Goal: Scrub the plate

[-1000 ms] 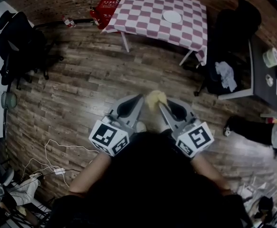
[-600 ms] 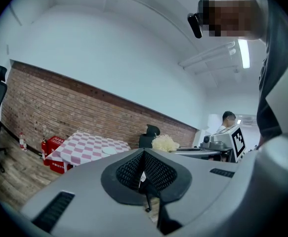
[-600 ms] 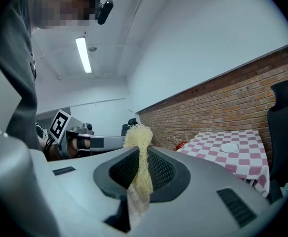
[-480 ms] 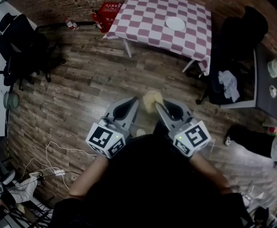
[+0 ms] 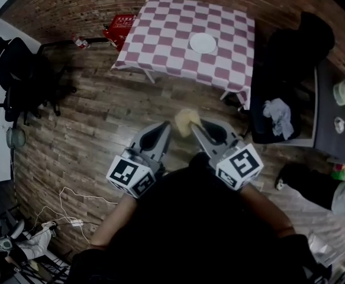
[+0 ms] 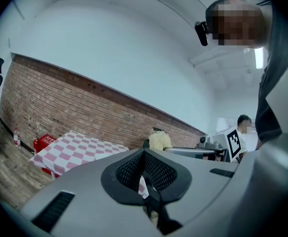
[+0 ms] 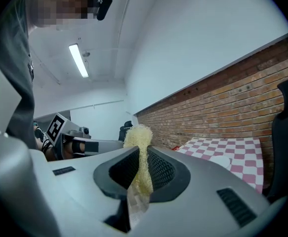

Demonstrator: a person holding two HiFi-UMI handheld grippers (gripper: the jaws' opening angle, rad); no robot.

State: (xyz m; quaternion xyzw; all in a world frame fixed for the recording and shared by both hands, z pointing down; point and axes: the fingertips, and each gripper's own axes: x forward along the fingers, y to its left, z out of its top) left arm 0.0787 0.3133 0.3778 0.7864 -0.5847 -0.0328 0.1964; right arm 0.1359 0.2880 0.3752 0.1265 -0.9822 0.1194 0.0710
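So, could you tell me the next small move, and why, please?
Probably bring both grippers forward to the checkered table: the white plate lies there, well ahead, while the right gripper is shut on the yellow scrubber and the left gripper is shut, empty.

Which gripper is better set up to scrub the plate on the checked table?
Right. The right gripper is shut on the yellow scrubber; the left gripper is shut on nothing. Both are well short of the plate on the table, so reach favours neither.
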